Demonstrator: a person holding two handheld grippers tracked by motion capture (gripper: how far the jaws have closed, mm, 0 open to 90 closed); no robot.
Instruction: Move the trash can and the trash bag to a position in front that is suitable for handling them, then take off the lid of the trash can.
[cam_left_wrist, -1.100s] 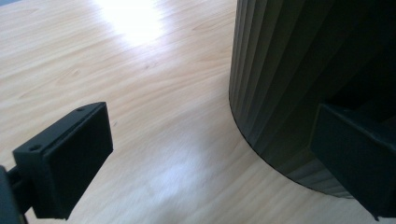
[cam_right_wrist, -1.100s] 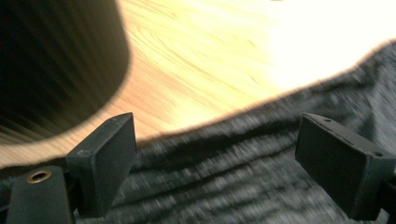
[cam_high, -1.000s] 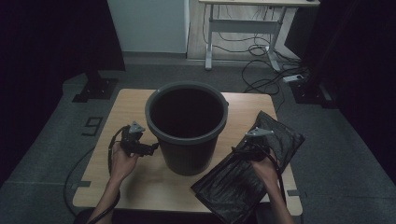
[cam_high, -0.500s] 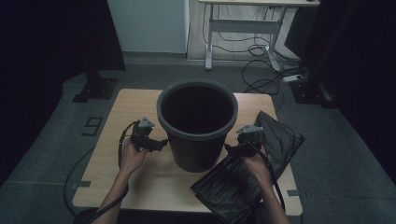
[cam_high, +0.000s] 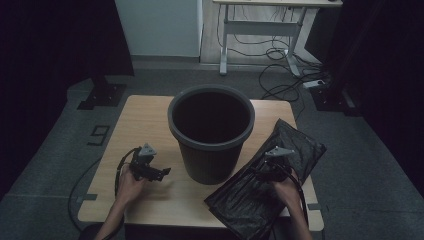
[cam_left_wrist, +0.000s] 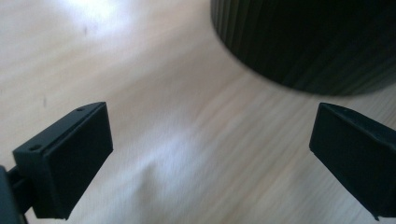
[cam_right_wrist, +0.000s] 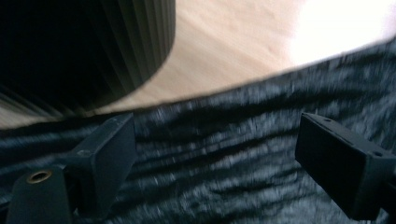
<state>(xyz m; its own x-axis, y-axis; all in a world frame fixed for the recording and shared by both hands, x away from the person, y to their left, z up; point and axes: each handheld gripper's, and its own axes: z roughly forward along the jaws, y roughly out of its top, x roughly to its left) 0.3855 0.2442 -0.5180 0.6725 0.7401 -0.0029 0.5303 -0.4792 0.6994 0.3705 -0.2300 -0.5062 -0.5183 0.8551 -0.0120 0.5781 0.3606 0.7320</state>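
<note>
The room around my table (cam_high: 150, 125) is dim, with black sides. My left gripper view has soft glare at far left and the bucket (cam_left_wrist: 317, 42) is blurred. My right gripper view is overexposed at far right; the bag (cam_right_wrist: 233, 154) looks smeared.

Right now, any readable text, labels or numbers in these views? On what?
"9": a marking on the grey floor left of the table, read from the high view; it might be another character.
Bin: no label seen.
Black bag: no print seen.
Both tools: no markings legible.
</note>
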